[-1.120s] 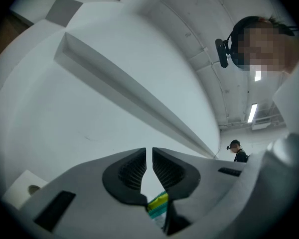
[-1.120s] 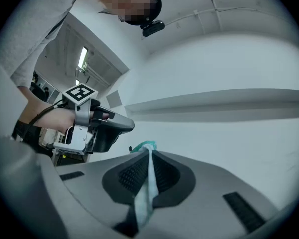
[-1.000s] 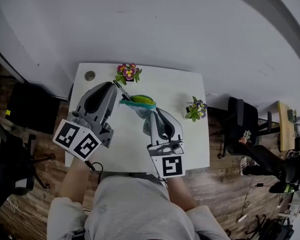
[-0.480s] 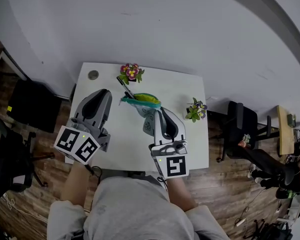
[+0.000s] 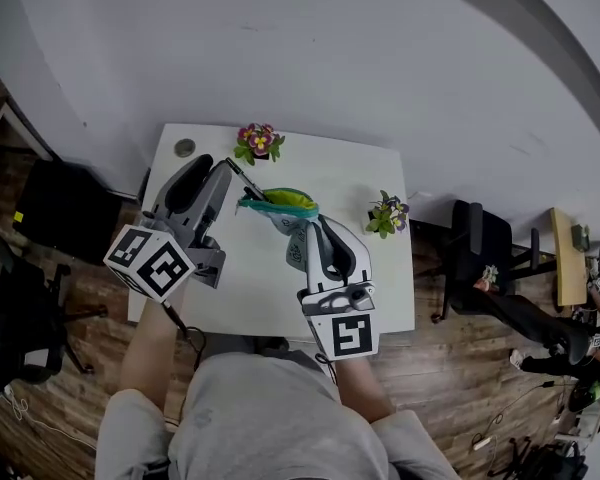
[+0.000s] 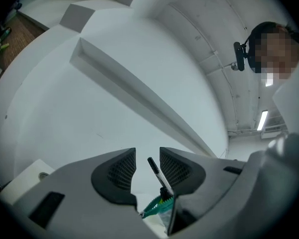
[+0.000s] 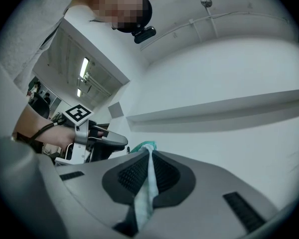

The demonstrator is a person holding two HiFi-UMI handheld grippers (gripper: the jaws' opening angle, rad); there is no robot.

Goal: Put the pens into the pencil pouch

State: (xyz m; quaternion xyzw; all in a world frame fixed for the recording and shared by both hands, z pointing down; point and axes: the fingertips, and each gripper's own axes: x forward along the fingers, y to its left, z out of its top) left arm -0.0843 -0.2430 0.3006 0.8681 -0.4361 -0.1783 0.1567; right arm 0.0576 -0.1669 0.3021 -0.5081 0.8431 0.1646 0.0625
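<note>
Left hand-held gripper opening round pen; right apparently pinches pouch.

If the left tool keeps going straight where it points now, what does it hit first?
Probably the thin black pen, standing between the opening jaws of the left tool and poking from the teal-rimmed pencil pouch; depth is unclear.

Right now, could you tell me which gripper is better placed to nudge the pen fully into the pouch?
Left, probably. The left gripper has the pen between its opening jaws, its lower end in the pouch. The right gripper is shut on the pouch's edge and busy holding it.
</note>
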